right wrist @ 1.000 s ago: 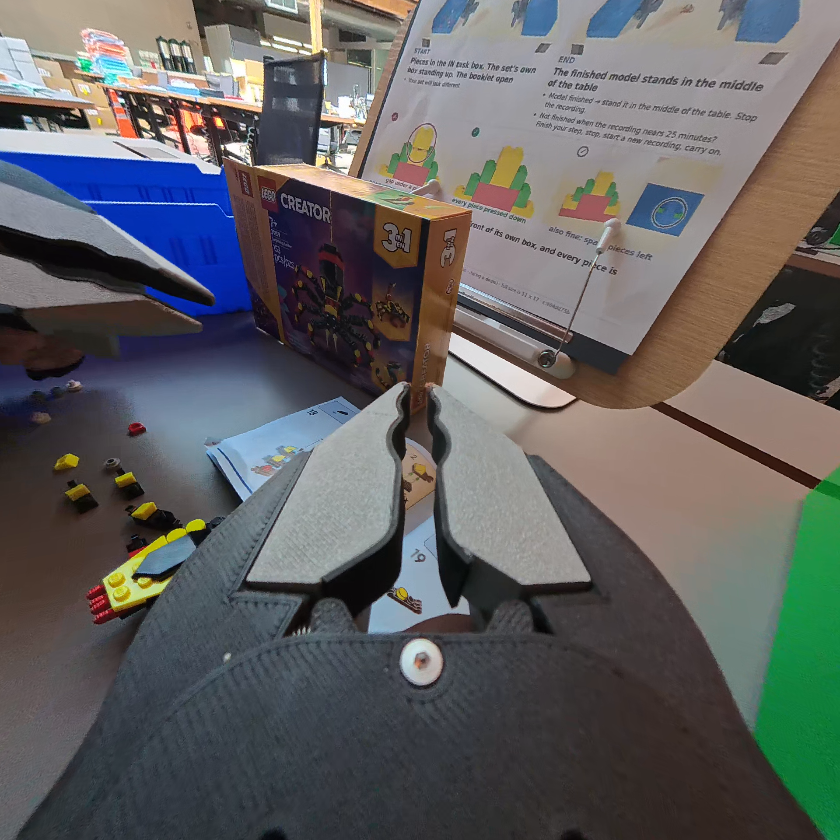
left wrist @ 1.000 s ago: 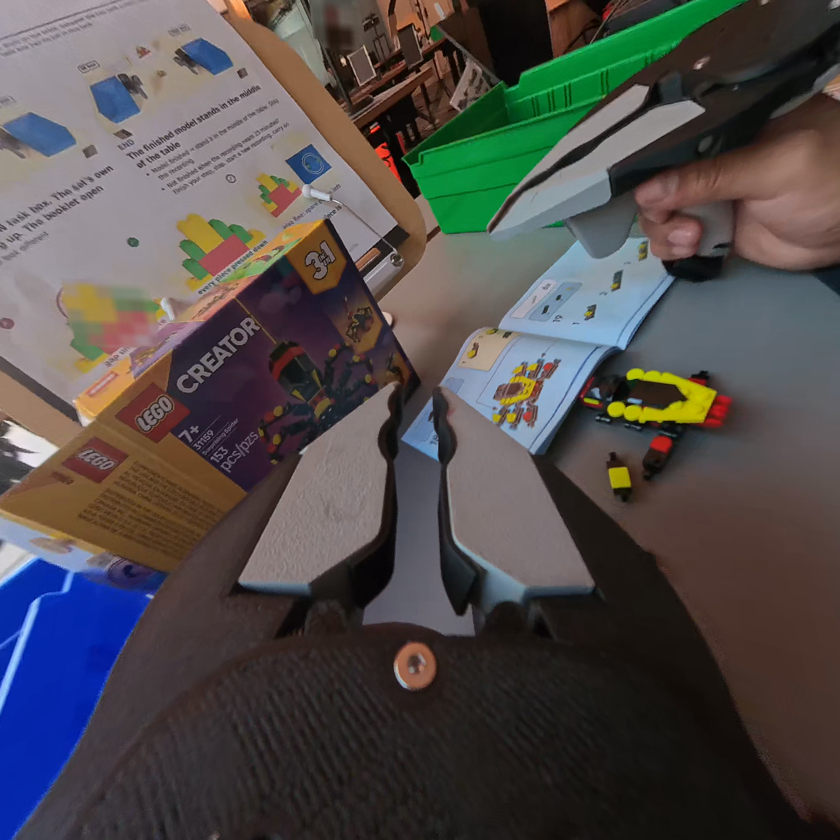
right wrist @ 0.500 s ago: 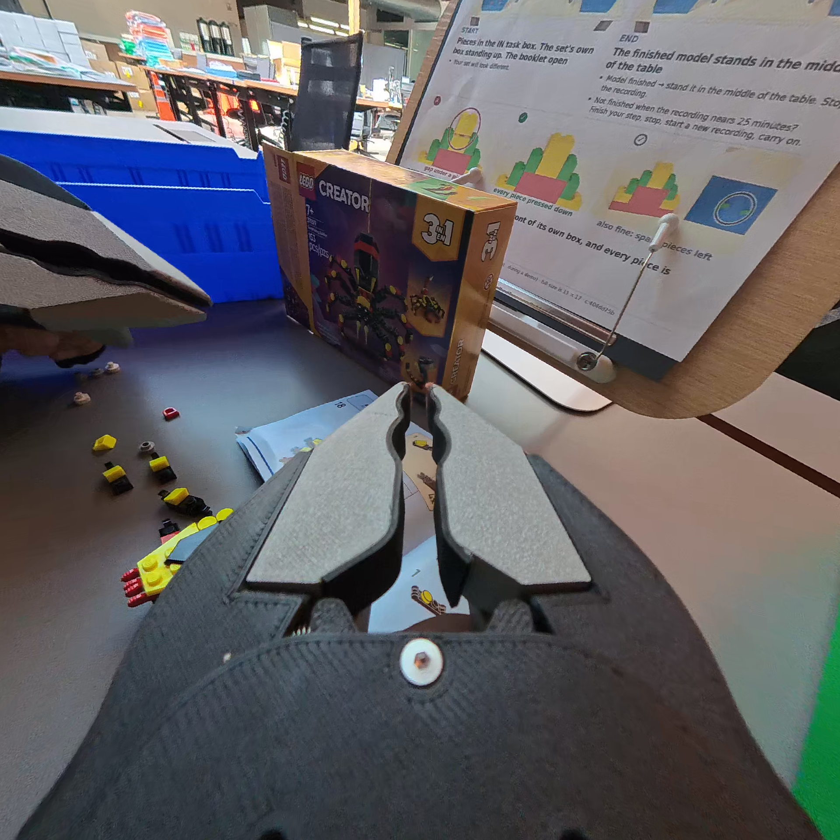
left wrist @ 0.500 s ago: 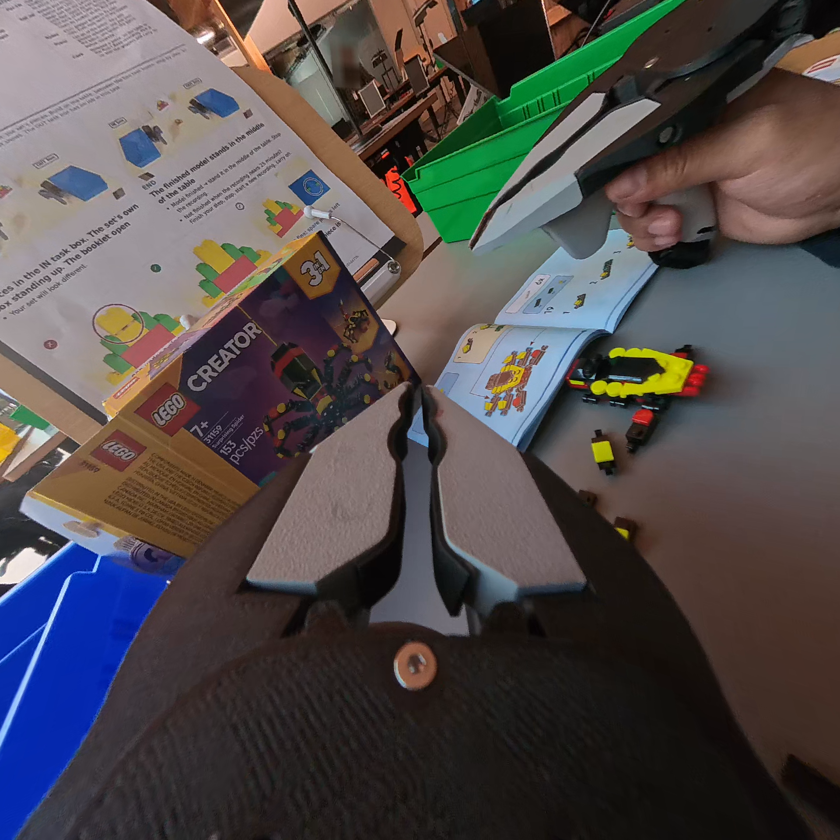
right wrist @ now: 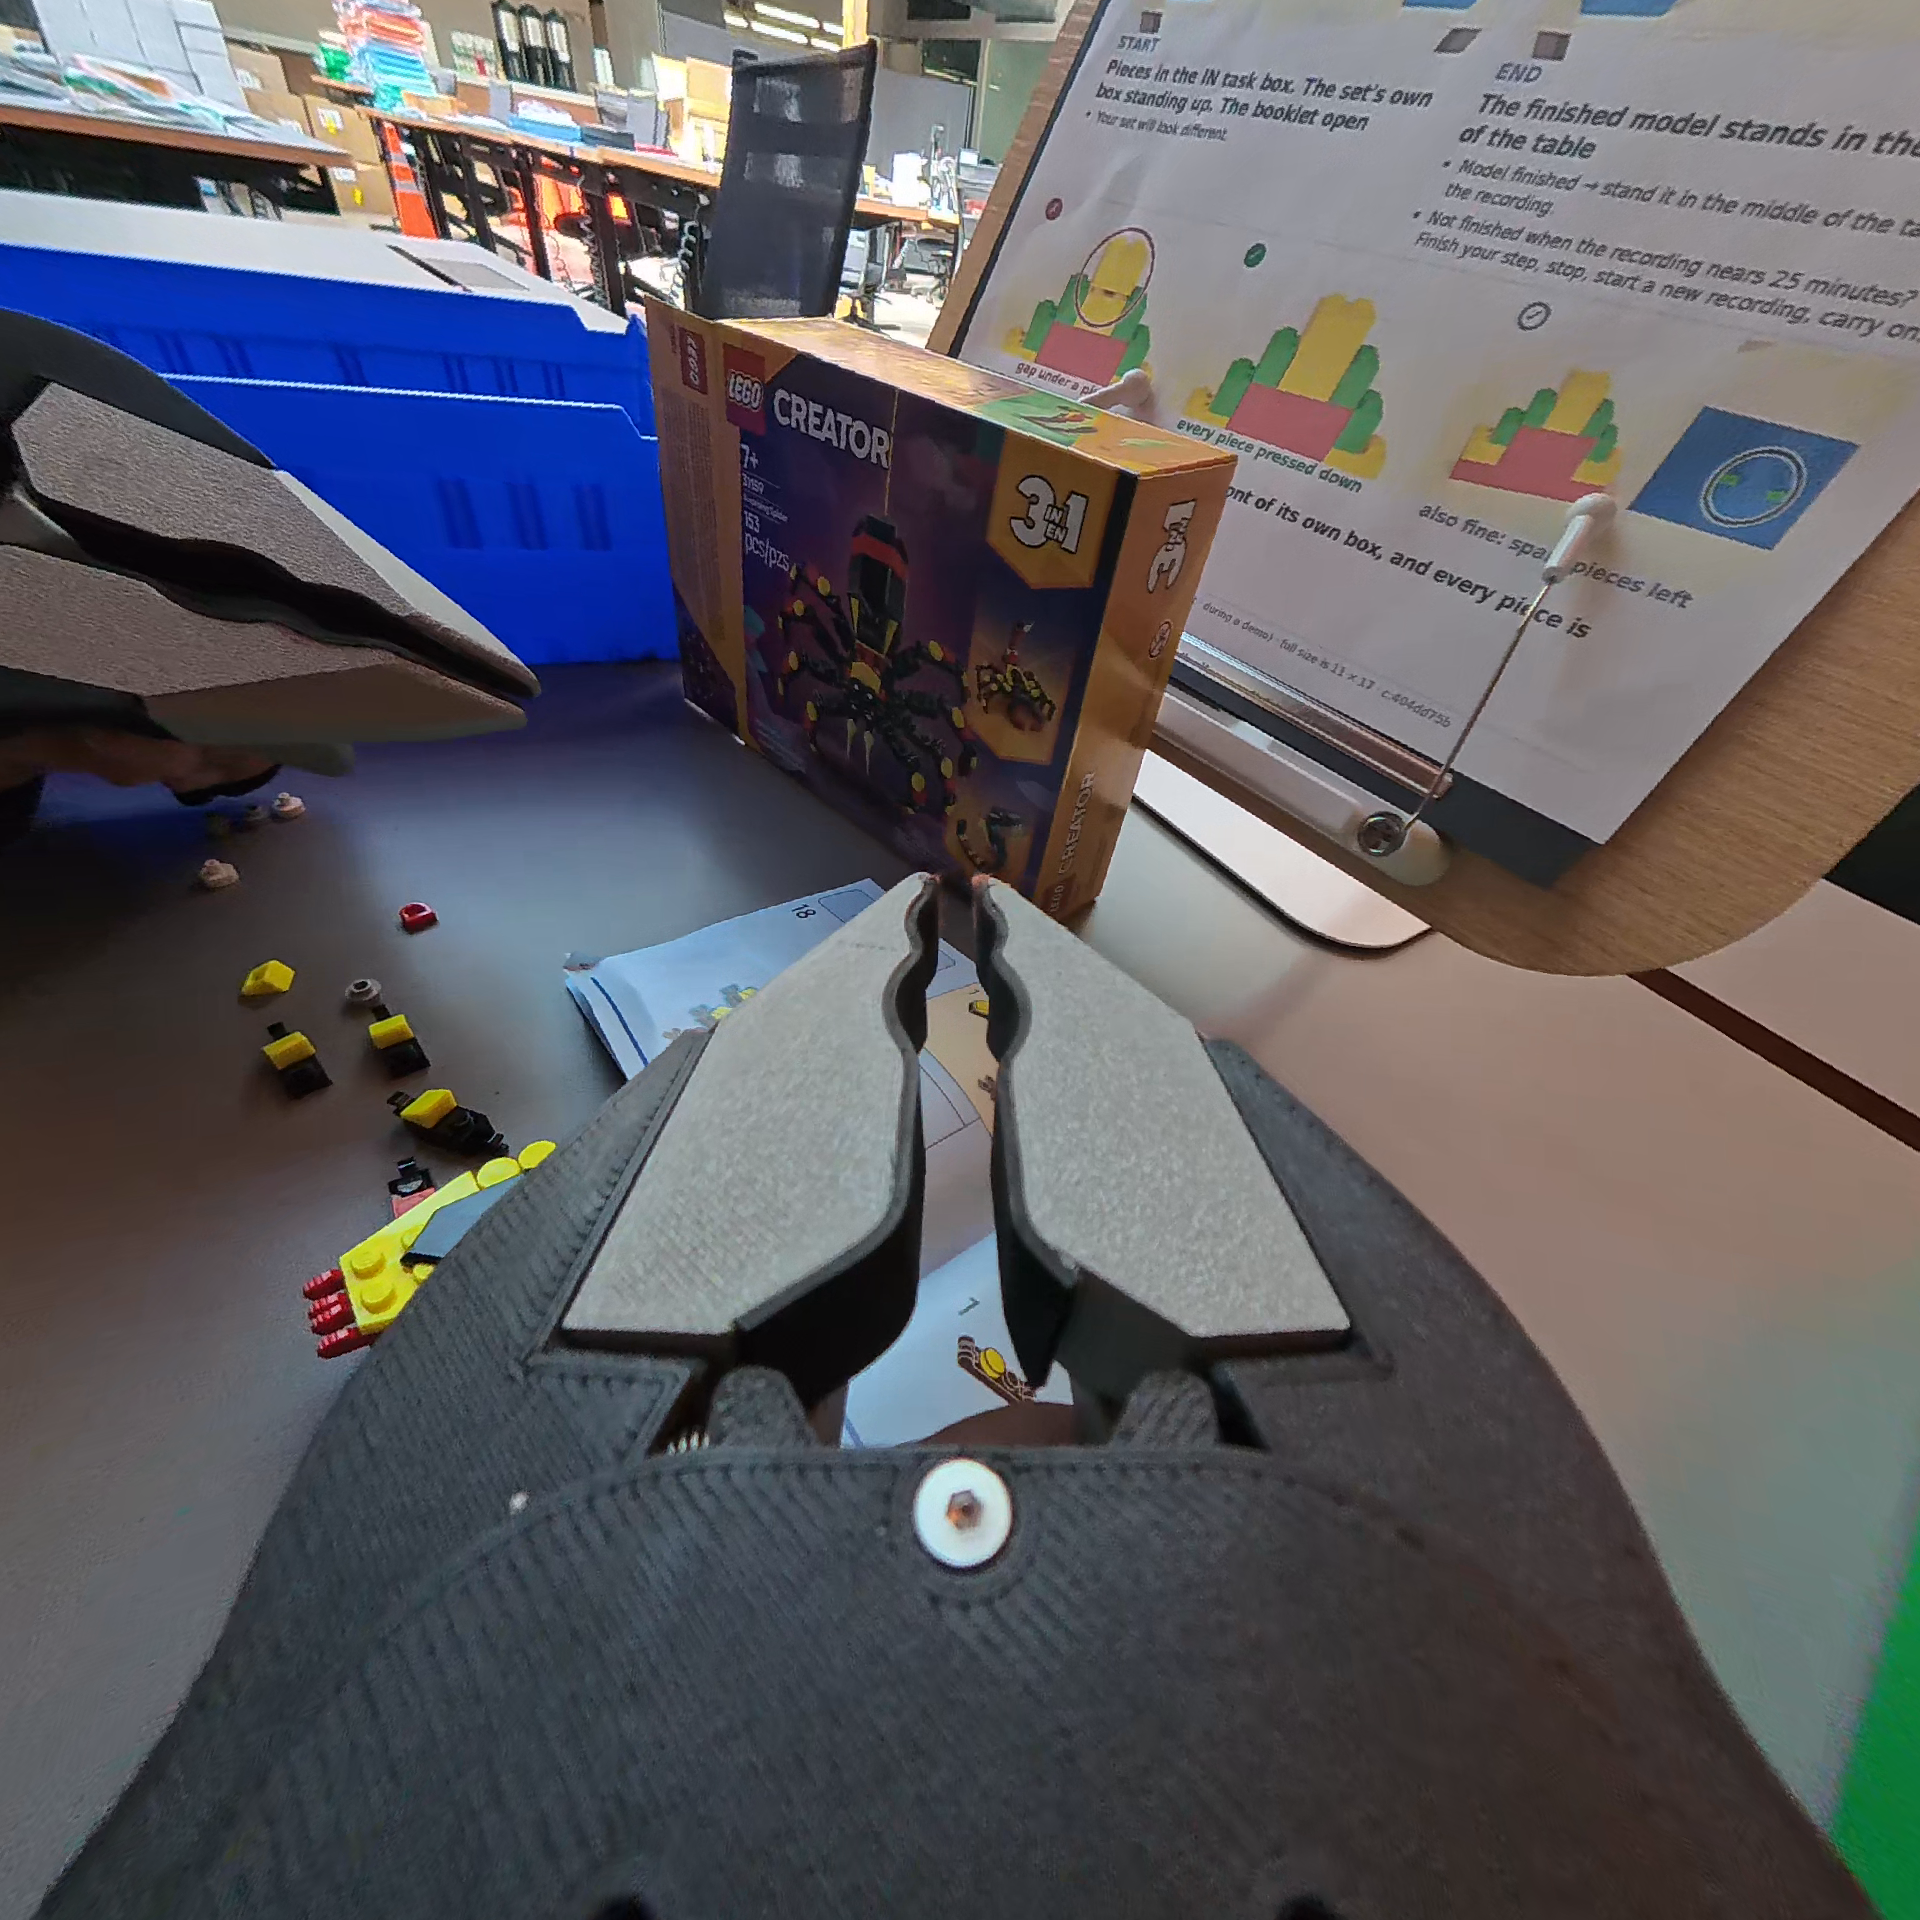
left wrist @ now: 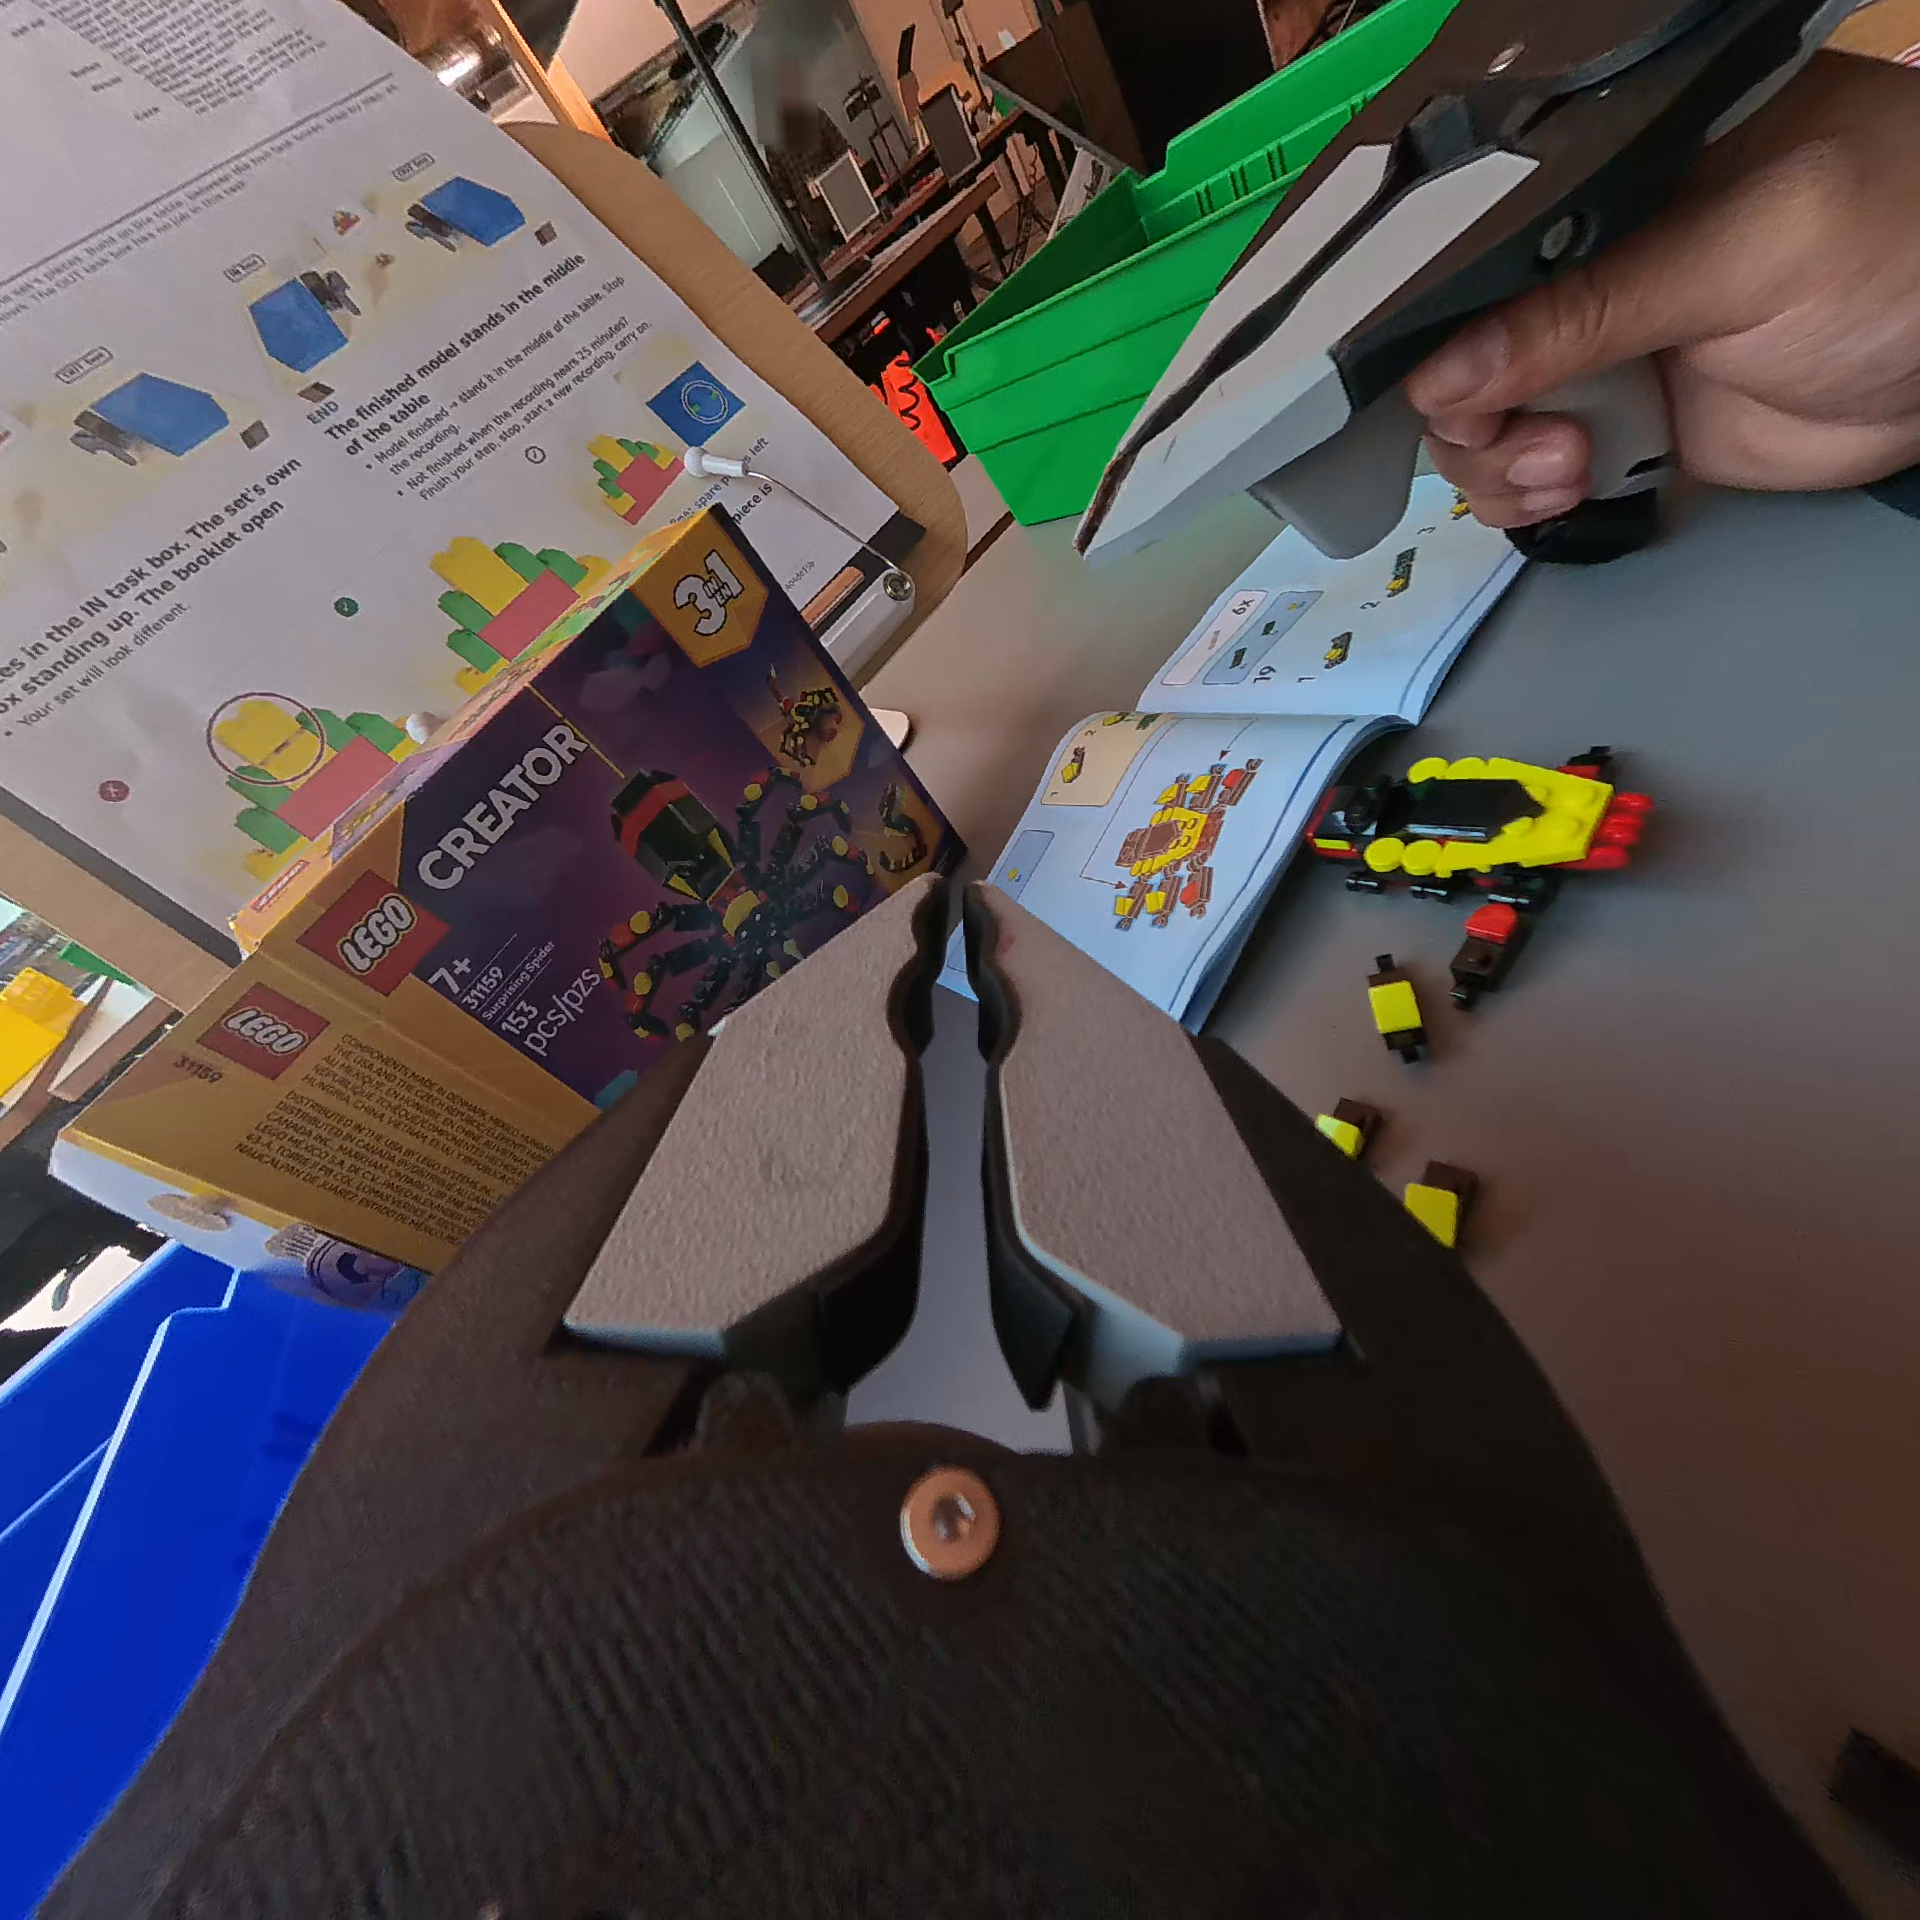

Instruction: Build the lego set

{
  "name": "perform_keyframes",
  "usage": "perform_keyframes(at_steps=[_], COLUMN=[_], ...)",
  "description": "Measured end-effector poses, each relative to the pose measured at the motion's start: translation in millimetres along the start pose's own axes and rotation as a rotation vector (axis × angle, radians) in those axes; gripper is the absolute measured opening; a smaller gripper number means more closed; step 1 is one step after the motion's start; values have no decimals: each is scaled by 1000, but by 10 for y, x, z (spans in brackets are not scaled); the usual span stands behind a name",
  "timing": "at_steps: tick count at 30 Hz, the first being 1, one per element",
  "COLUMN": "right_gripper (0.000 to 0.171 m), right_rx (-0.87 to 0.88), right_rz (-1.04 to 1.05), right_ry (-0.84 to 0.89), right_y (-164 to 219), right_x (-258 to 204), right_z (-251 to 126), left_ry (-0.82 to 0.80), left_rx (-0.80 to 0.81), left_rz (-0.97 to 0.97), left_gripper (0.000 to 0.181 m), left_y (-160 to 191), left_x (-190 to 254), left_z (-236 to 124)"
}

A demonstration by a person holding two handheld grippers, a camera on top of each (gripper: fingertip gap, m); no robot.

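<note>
A part-built yellow, black and red model (left wrist: 1475,831) lies on the grey table beside the open instruction booklet (left wrist: 1195,821); it also shows in the right wrist view (right wrist: 395,1273). Several small yellow-and-black pieces (left wrist: 1392,1003) lie loose near it, and in the right wrist view (right wrist: 296,1055). My left gripper (left wrist: 954,899) is shut and empty, held above the table in front of the set's box (left wrist: 561,935). My right gripper (right wrist: 956,883) is shut and empty, above the booklet (right wrist: 717,987). Each gripper shows in the other's view: the right one (left wrist: 1101,530), the left one (right wrist: 509,696).
A blue bin (right wrist: 416,468) stands at the left, behind the box (right wrist: 914,623). A green bin (left wrist: 1122,343) stands at the right. A wooden board with a printed sheet (right wrist: 1507,364) leans behind the box. A person's hand (left wrist: 1745,343) holds the right gripper. About 11 cm separates my left fingertips from my right.
My left gripper's fingers have closed from a small gap to shut, and it has drawn back and up a little. My right gripper has shifted slightly left, and stays shut.
</note>
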State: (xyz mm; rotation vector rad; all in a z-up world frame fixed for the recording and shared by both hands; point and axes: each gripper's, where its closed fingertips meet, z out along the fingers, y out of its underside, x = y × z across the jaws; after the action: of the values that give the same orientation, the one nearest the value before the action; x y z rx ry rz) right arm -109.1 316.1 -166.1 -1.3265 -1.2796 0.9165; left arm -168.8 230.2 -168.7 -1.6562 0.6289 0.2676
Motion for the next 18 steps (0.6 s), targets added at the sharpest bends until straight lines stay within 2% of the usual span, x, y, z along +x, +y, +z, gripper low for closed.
perform_keyframes(at_steps=[14,16,18], right_gripper=[2,2,2], right_rx=[-6,-6,-6], right_rz=[-12,-13,-13], right_ry=[-8,-8,-9], right_y=[5,6,6], right_x=[-29,-32,-32], right_z=[12,12,12], left_ry=[17,78,216], left_rx=[0,-2,-34], left_rz=[6,7,7], left_gripper=[0,1,0], left_y=[-7,-12,13], left_x=[34,115,289], left_z=[-3,-12,-51])
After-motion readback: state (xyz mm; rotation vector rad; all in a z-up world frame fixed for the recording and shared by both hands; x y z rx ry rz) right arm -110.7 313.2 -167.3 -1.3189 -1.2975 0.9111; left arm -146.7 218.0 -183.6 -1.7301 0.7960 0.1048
